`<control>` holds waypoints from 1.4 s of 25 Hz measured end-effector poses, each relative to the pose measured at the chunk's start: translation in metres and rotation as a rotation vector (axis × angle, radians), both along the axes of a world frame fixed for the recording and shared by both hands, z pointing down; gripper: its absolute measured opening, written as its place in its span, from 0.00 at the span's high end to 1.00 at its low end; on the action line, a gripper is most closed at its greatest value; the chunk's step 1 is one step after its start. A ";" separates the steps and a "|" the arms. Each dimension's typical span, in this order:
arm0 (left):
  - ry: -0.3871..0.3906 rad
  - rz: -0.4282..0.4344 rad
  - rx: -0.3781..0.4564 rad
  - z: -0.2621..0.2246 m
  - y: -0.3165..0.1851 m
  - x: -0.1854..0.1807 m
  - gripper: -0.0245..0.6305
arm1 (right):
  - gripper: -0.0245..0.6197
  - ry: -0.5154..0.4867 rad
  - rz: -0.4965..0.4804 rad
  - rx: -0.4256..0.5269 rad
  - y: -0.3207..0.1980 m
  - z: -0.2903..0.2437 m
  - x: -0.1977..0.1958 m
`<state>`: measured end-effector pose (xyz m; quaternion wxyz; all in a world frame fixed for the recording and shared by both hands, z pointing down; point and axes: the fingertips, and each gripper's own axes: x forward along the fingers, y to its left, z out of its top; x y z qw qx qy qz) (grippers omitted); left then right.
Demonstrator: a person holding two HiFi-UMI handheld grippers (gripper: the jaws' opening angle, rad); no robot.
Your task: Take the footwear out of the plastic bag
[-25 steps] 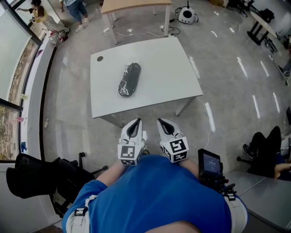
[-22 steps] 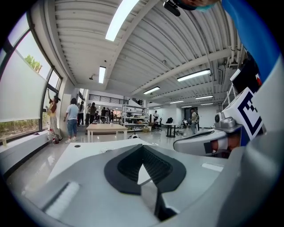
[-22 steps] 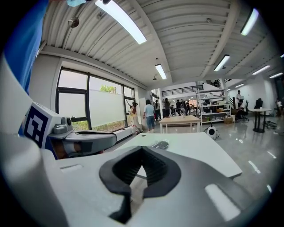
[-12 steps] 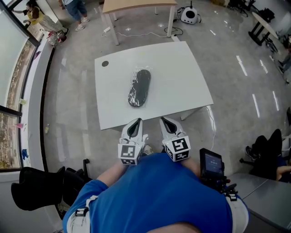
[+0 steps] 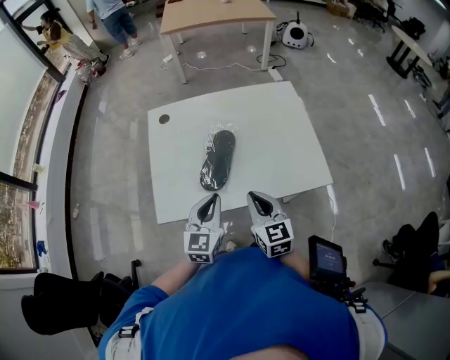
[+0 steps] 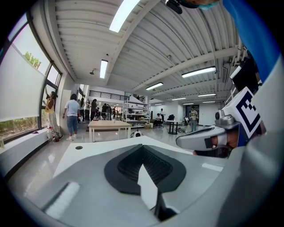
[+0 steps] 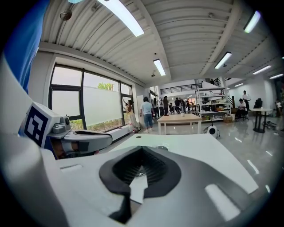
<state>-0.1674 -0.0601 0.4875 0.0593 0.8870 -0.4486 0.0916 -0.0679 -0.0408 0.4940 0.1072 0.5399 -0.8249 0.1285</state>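
The left tongs (image 5: 209, 202) and right tongs (image 5: 257, 201) are clenched, empty, at the white surface's (image 5: 281, 140) near edge. The bagged shoe (image 5: 217, 160) lies on it, with glossy grey floor (image 5: 112, 176) around.

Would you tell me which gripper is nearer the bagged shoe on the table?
Left. The left gripper sits just short of the near end of the bagged shoe; the right gripper is farther off to the right.

Table (image 5: 281, 155) fills ctr frame. Footwear (image 5: 219, 160) in plastic bag (image 5: 209, 145) lies on it, a bit left of ctr. Left gripper (image 5: 209, 200) & right gripper (image 5: 256, 199) sit side by side just below, at table's lower edge. 2nd table (image 5: 211, 14) top ctr, person (image 5: 112, 17) upper left.
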 end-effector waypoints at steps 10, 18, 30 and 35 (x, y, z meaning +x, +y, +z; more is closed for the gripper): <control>-0.036 -0.117 -0.054 0.019 -0.076 0.036 0.95 | 0.96 -0.005 -0.095 0.013 -0.081 0.000 0.046; -0.067 -0.208 -0.069 0.027 -0.131 0.075 0.95 | 0.96 -0.019 -0.203 -0.004 -0.144 0.009 0.082; -0.145 -0.270 -0.159 0.056 -0.165 0.051 0.95 | 0.96 -0.037 -0.256 -0.051 -0.180 0.027 0.072; -0.180 -0.213 -0.265 0.084 -0.184 0.033 0.74 | 0.96 -0.040 -0.244 -0.071 -0.192 0.033 0.062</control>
